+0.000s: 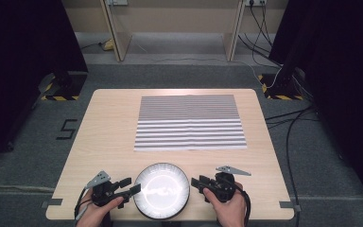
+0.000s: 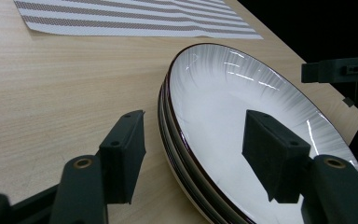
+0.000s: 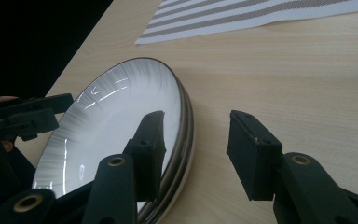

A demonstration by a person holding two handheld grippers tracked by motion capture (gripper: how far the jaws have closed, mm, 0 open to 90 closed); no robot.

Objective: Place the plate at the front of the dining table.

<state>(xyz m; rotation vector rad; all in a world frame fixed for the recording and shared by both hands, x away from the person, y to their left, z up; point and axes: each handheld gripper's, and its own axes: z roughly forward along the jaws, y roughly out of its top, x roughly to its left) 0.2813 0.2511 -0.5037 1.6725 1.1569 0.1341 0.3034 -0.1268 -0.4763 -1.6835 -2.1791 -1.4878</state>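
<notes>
Your stack of white plates [image 1: 161,190] sits at the near edge of the wooden table [image 1: 104,132], midway between your two hands. The rims are dark brown, and the side edges in the left gripper view [image 2: 223,121] show more than one plate in the stack; nothing lies on the top plate.

Beyond the stack, toward the far side of the table, lies a grey-and-white striped placemat [image 1: 190,122], flat and well apart from the plates. Nothing stands between the stack and the mat. On the floor to the left of the table, black tape forms a figure "5" [image 1: 66,128]. Cables [image 1: 290,127] trail across the floor on the right.

Your left gripper [image 1: 132,185] has its jaws apart, straddling the left rim of the stack: one jaw over the plate's face, the other outside over the table, neither pressing on it. Your right gripper [image 1: 197,183] stands the same way at the right rim [image 3: 186,121], jaws spread wide and gripping nothing.
</notes>
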